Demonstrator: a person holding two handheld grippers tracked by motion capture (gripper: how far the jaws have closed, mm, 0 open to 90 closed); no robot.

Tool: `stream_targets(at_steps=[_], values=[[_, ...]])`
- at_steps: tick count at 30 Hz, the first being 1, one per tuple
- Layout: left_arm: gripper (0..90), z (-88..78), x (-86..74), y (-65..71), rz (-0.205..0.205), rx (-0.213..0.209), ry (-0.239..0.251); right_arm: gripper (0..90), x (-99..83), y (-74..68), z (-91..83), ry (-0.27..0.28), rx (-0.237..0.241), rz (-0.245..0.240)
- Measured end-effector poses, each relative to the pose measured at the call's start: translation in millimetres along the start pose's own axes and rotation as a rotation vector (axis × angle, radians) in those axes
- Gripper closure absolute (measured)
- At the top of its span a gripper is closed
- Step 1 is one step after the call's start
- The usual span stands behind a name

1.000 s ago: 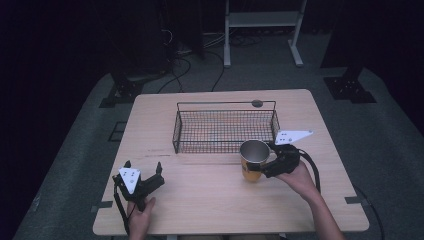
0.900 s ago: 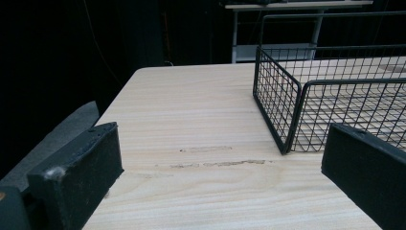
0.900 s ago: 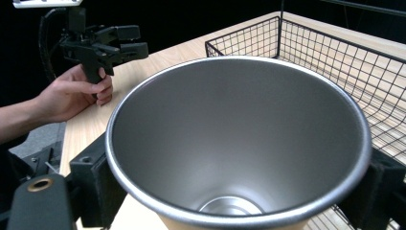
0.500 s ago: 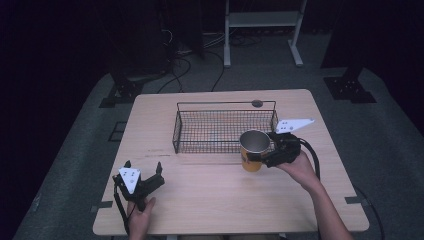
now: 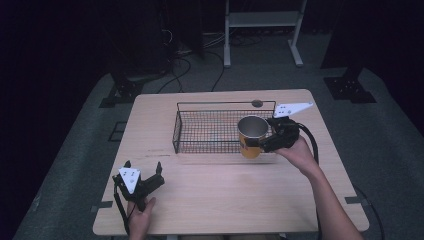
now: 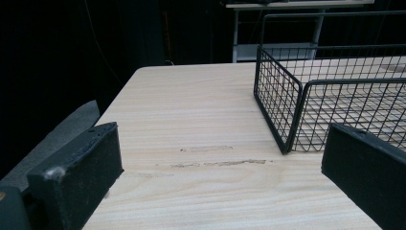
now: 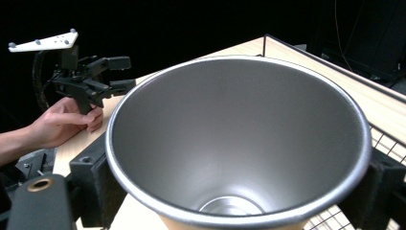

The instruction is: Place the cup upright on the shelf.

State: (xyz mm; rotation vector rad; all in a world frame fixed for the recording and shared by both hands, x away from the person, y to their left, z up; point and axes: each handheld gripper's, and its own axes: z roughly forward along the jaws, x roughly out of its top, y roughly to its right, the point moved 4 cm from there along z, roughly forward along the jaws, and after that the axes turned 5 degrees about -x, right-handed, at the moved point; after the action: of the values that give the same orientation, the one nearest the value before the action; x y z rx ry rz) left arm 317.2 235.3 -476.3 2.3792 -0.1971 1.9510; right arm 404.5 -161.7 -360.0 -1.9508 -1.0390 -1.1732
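One metal cup (image 5: 252,136) sits clamped between the right gripper's (image 5: 264,143) jaws. One wire basket (image 5: 210,131) lies ahead of the left gripper's (image 5: 145,170) jaws. Two grippers total, on one table (image 5: 225,200).

A dark recording lab: black drapes, floor cables (image 5: 176,75), stand bases (image 5: 349,87).

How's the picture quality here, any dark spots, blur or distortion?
High view: the table is evenly lit, the surroundings nearly black. Left gripper view: the near jaws are soft, the basket sharp. Right gripper view: the cup looms stretched by closeness, with soft sheen inside and black background.
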Motion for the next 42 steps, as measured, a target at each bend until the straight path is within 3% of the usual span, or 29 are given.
stream_targets(at_steps=[15, 22, 42], values=[[0.0, 0.1, 0.0, 0.0, 0.001, -0.002, -0.001, 12.3, 19.0, 31.0, 14.7, -0.041, -0.026, 0.012], [0.0, -0.1, 0.1, -0.1, 0.000, -0.005, 0.001, 12.3, 15.6, 45.6, 26.6, -0.043, -0.026, 0.040], [0.0, -0.2, 0.1, -0.2, -0.003, -0.010, 0.001, 12.3, 43.7, 61.1, 49.7, -0.082, -0.024, 0.025]])
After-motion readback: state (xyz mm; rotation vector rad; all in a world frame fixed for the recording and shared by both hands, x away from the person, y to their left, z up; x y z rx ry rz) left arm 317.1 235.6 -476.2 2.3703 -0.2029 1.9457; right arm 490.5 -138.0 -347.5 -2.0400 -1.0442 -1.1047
